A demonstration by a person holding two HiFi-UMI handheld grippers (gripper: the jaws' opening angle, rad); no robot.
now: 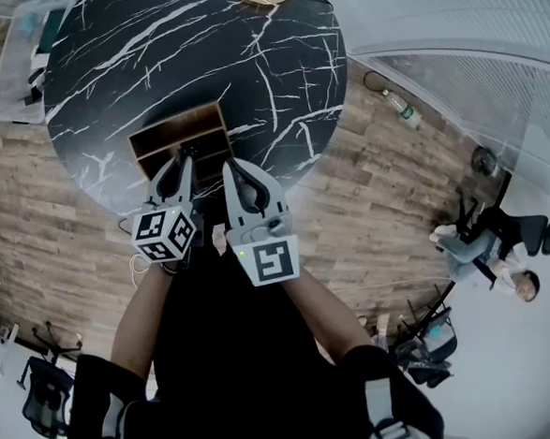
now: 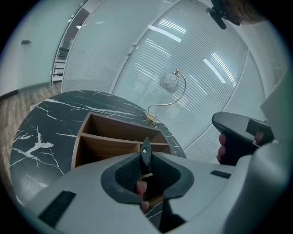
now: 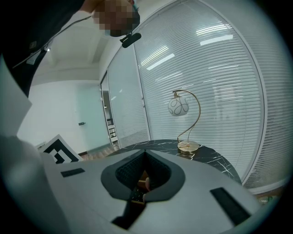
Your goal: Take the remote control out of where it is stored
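The step in hand looked like the grasp itself. The left gripper (image 1: 182,160) sat at the near side of the wooden box (image 2: 83,137), which stood at the near edge of the black marble table (image 2: 41,132). In the left gripper view a slim dark thing stood upright on edge between its jaws, and I took it for the remote control (image 2: 145,154). The tips met it on both sides, so the jaws appeared closed on it. Its lower end was hidden behind the gripper body, so I could not tell whether it was already clear of its compartment. The compartments that showed beyond it looked bare. The right gripper (image 3: 145,155) hung just beside the left one, over the box's near right corner. Its jaw tips were drawn together with nothing pinched between them. Lower in the gap a scrap of wood and a dark buttoned surface showed, and I could not place them for certain. A lamp (image 3: 179,106) with a gold base stood at the far side of the table, well apart from all this. The next move probably called for a firm hold and a straight lift, keeping the remote control upright so it did not catch on the divider or the box wall. The right gripper could steady the box if it started to rise with the remote
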